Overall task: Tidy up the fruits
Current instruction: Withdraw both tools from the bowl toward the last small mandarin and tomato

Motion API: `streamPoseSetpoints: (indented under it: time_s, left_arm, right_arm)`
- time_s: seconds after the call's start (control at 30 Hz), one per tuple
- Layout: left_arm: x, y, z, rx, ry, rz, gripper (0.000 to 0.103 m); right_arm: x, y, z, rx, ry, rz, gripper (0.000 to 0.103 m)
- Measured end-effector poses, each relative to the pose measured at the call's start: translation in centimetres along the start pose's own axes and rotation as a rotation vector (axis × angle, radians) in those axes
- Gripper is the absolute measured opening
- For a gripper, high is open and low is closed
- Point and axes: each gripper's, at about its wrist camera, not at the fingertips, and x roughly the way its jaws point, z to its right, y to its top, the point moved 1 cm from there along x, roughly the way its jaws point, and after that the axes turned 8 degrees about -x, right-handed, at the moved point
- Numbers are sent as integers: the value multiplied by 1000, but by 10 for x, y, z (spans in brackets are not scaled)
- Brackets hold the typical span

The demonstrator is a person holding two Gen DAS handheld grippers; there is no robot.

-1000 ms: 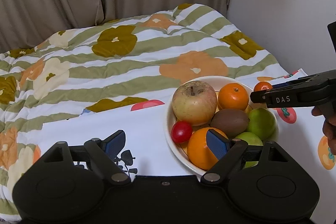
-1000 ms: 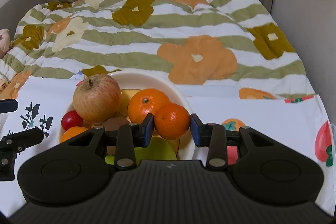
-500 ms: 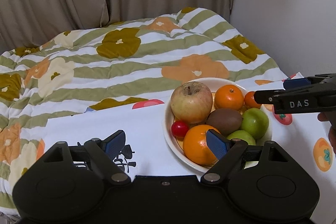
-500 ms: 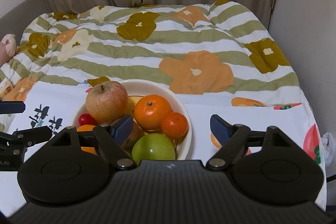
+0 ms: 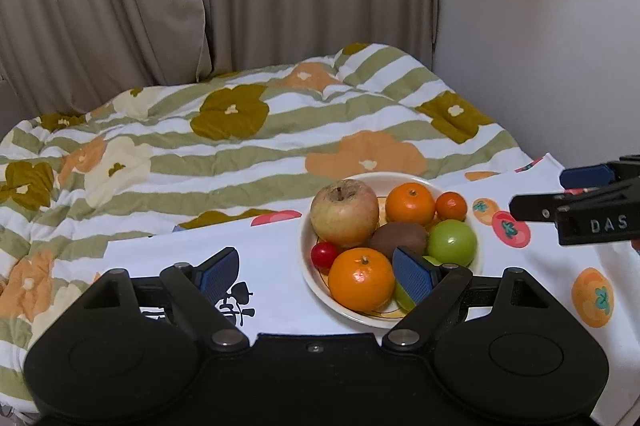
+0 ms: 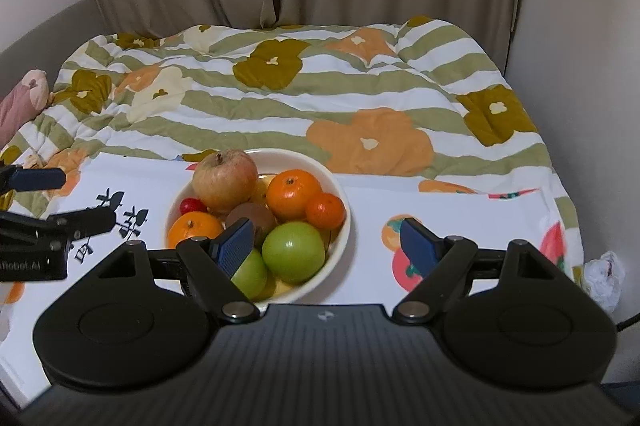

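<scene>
White bowl (image 6: 340,194) holds all fruit | small tangerine (image 6: 325,211) just let go by right gripper (image 6: 326,246), now resting beside big orange (image 6: 293,192) | both tongs apart, empty, left gripper (image 5: 316,276) too | both backing off, sorting looks done

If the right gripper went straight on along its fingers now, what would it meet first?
Probably the white printed cloth just right of the bowl. The open right gripper has its left finger overlapping the bowl, so its rim could come first; depth is unclear.
</scene>
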Motion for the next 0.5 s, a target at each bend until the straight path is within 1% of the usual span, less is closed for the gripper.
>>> streamPoseSetpoints:
  time_s: [0.13,0.3,0.4,0.5]
  left_arm:
    - [-17,-5,7,-9,9,29,87]
    - [-37,-20,22,-25,35,56,87]
    - [-46,-29,33,-39,52,53,87]
    - [-54,-37,42,-53,53,44,87]
  right_arm:
    - [-22,-11,2,-2,5,5,95]
    - [-50,-30,2,-42,47,22,95]
    - [-62,-44,1,-76,82,22,95]
    - [-71,-61,0,-79,116,6,95]
